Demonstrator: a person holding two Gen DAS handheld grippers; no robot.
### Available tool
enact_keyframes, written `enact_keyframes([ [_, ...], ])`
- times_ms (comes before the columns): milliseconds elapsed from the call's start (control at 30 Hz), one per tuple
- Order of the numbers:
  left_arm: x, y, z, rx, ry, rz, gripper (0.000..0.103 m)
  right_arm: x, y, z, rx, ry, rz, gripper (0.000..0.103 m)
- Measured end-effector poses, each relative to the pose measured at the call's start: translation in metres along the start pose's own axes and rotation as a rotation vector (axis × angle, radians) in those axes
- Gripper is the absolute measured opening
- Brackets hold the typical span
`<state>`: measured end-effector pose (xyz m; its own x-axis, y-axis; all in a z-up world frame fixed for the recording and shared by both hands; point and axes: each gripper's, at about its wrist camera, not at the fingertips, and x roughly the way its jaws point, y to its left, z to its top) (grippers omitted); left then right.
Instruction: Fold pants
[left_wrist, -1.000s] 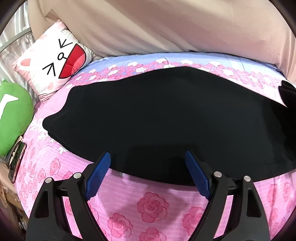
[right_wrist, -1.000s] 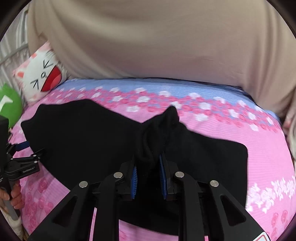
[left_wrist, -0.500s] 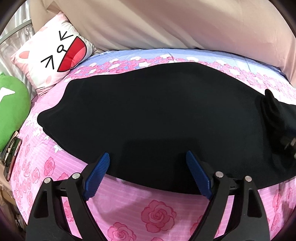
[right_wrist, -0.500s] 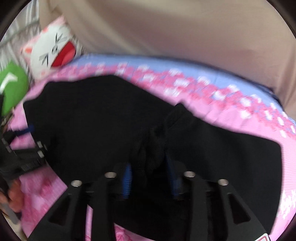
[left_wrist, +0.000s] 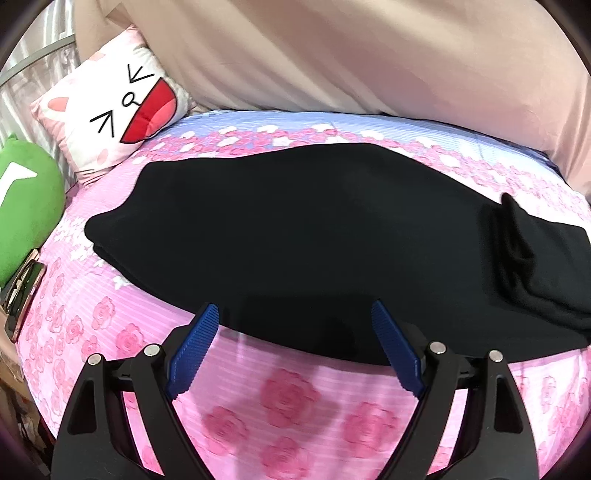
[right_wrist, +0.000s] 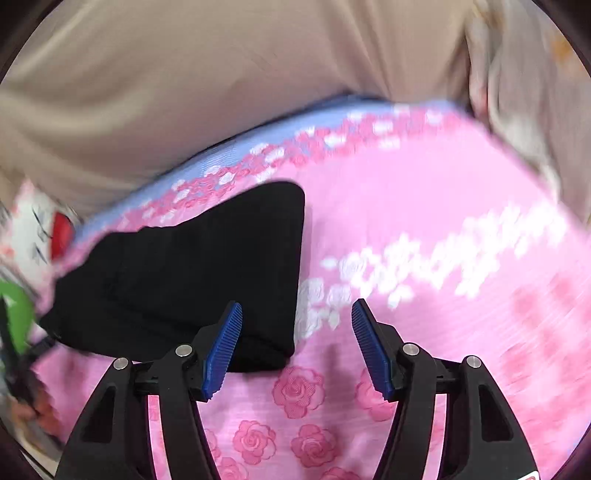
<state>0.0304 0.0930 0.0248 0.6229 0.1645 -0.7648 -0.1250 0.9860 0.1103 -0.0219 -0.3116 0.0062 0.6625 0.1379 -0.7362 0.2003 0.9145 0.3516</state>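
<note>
The black pants (left_wrist: 295, 236) lie flat across a pink rose-print bedsheet (left_wrist: 288, 402), with a rumpled bunch of black cloth (left_wrist: 517, 254) at their right end. My left gripper (left_wrist: 295, 317) hovers open over the pants' near edge, nothing between its blue pads (left_wrist: 194, 349). In the right wrist view the pants (right_wrist: 207, 273) end in a squared corner left of centre. My right gripper (right_wrist: 295, 314) is beside that corner over the sheet (right_wrist: 424, 229); its jaws are opening and hold nothing.
A white cat-face pillow (left_wrist: 118, 99) and a green plush (left_wrist: 26, 199) sit at the bed's left head end. A phone-like object (left_wrist: 22, 291) lies at the left edge. A beige curtain (left_wrist: 351, 55) hangs behind the bed. A hand on the left gripper's handle shows blurred (right_wrist: 33, 402).
My right gripper let go of the bunched black cloth, opened, and swung right to the pants' end. The left gripper has stayed open over the near edge.
</note>
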Motion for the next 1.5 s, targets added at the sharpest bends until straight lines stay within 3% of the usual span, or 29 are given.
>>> enact_keyframes([
  [267,-0.016,-0.024,-0.006,0.063,-0.012,0.009,0.083,0.042,0.017,-0.009,0.062,0.097,0.166,0.063],
  [300,-0.017,-0.026,-0.006,0.069,-0.010,0.010,0.083,0.040,0.024,-0.011,0.041,0.077,0.139,0.061],
  [367,-0.018,-0.028,-0.006,0.068,-0.008,0.015,0.083,0.040,0.043,-0.014,-0.053,0.070,0.078,0.029],
  [433,-0.019,-0.030,-0.006,0.071,-0.006,0.018,0.083,0.034,0.051,-0.013,-0.110,0.041,0.056,0.017],
  [600,-0.029,-0.034,-0.005,0.091,-0.025,0.034,0.083,0.007,0.031,0.000,-0.156,-0.042,-0.017,0.012],
  [800,-0.027,-0.041,-0.005,0.102,-0.013,0.043,0.083,-0.004,-0.001,0.008,-0.146,-0.049,-0.043,0.011],
  [967,-0.023,-0.049,-0.008,0.130,-0.006,0.046,0.083,-0.030,-0.043,0.014,-0.069,-0.083,-0.134,0.012],
  [1033,-0.017,-0.053,-0.009,0.133,0.007,0.042,0.083,-0.024,-0.058,0.007,-0.068,-0.015,-0.150,0.015],
  [1067,-0.013,-0.057,-0.010,0.133,0.021,0.037,0.083,-0.023,-0.060,0.005,-0.074,0.000,-0.144,0.019],
  [1133,-0.009,-0.062,-0.012,0.136,0.028,0.029,0.083,-0.030,-0.051,-0.003,-0.123,-0.019,-0.220,0.030],
  [1167,-0.008,-0.064,-0.012,0.140,0.029,0.031,0.083,-0.039,-0.043,-0.004,-0.152,-0.048,-0.270,0.045],
  [1233,-0.008,-0.067,-0.012,0.142,0.028,0.025,0.083,-0.065,-0.018,-0.008,-0.219,-0.164,-0.311,0.057],
  [1267,-0.008,-0.068,-0.012,0.139,0.029,0.021,0.083,-0.074,-0.005,-0.010,-0.260,-0.195,-0.282,0.057],
  [1367,-0.009,-0.067,-0.011,0.127,0.026,0.012,0.083,-0.070,0.041,-0.013,-0.366,-0.180,-0.165,0.057],
  [1433,-0.011,-0.065,-0.011,0.125,0.022,0.006,0.083,-0.047,0.067,-0.017,-0.414,-0.109,-0.060,0.057],
  [1500,-0.012,-0.061,-0.012,0.126,0.019,0.009,0.083,-0.014,0.092,-0.023,-0.471,-0.042,-0.037,0.056],
])
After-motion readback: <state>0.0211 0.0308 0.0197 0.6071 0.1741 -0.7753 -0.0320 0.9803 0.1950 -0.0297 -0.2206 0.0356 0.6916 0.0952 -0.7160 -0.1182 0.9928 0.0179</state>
